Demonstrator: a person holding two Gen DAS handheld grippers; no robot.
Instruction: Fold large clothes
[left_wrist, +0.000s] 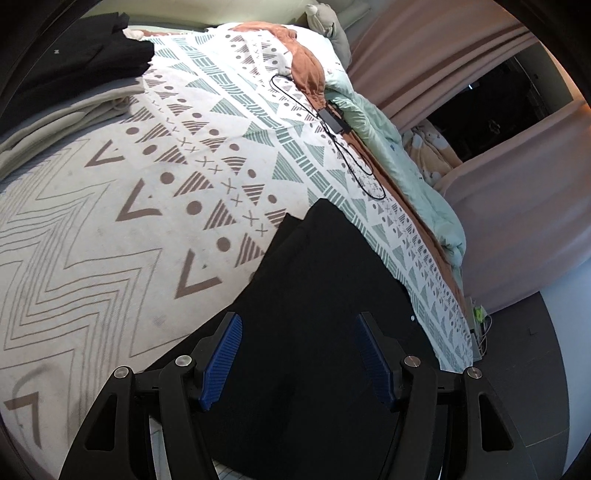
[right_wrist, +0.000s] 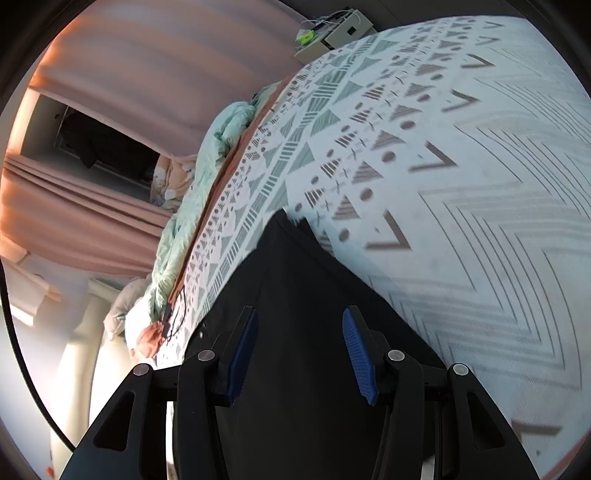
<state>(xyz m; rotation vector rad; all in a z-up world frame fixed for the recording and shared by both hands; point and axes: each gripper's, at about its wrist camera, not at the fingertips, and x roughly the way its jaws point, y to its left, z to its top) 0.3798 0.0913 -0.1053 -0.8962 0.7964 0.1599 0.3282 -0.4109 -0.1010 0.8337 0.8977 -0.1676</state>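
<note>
A black garment lies folded on the patterned bed cover, its narrow end pointing away from me. My left gripper is open just above the garment's near part, its blue pads apart with nothing between them. In the right wrist view the same black garment lies on the bed cover. My right gripper is open above it, with nothing held.
A stack of folded clothes, black on top of beige, sits at the far left of the bed. A black cable with a charger lies by the mint quilt. Pink curtains hang beyond the bed.
</note>
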